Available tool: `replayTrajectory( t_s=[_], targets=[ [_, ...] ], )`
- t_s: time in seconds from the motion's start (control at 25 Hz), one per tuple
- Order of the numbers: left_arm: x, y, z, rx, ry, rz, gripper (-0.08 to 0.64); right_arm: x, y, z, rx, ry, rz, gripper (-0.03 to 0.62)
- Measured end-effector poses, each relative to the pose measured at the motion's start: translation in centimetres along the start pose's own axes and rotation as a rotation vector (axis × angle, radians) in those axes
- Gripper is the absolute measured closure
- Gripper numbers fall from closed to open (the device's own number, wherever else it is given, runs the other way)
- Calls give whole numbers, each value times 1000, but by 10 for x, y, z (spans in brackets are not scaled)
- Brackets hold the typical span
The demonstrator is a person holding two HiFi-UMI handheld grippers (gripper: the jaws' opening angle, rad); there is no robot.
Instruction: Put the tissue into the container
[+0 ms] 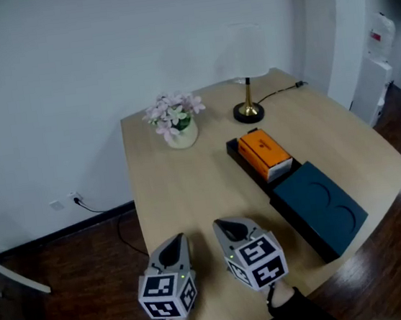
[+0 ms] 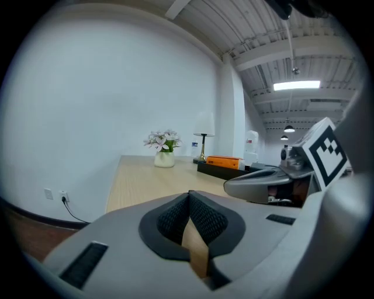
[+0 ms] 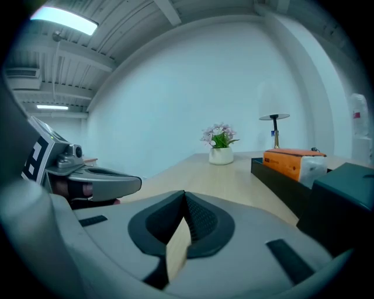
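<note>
An orange tissue box (image 1: 263, 152) lies in the far end of a long black container (image 1: 244, 163) on the right half of the wooden table; white tissue (image 3: 313, 169) shows at its near end. A dark teal box (image 1: 319, 203) fills the container's near end. Both grippers hover side by side over the table's front edge, well short of the container. My left gripper (image 1: 173, 246) (image 2: 189, 196) has its jaws pressed together with nothing between them. My right gripper (image 1: 227, 226) (image 3: 184, 196) is likewise shut and empty, with the container to its right.
A white vase of pink flowers (image 1: 177, 121) stands at the back of the table (image 1: 183, 194), and a brass lamp with a white shade (image 1: 246, 77) and its cord at the back right. A white wall runs behind; dark floor lies to the left and right.
</note>
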State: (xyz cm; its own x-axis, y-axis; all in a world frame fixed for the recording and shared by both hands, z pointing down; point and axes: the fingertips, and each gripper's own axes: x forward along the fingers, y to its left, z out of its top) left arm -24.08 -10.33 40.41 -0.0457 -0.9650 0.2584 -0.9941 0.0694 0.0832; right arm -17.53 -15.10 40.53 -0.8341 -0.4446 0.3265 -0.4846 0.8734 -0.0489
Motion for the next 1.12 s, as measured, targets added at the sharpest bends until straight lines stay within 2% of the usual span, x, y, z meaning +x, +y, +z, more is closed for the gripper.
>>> replayTrajectory(
  t_s=[1.12],
  targets=[
    [-1,-1,-1,0,2,-7,565,-4,0,2,27,-33,7,603]
  ],
)
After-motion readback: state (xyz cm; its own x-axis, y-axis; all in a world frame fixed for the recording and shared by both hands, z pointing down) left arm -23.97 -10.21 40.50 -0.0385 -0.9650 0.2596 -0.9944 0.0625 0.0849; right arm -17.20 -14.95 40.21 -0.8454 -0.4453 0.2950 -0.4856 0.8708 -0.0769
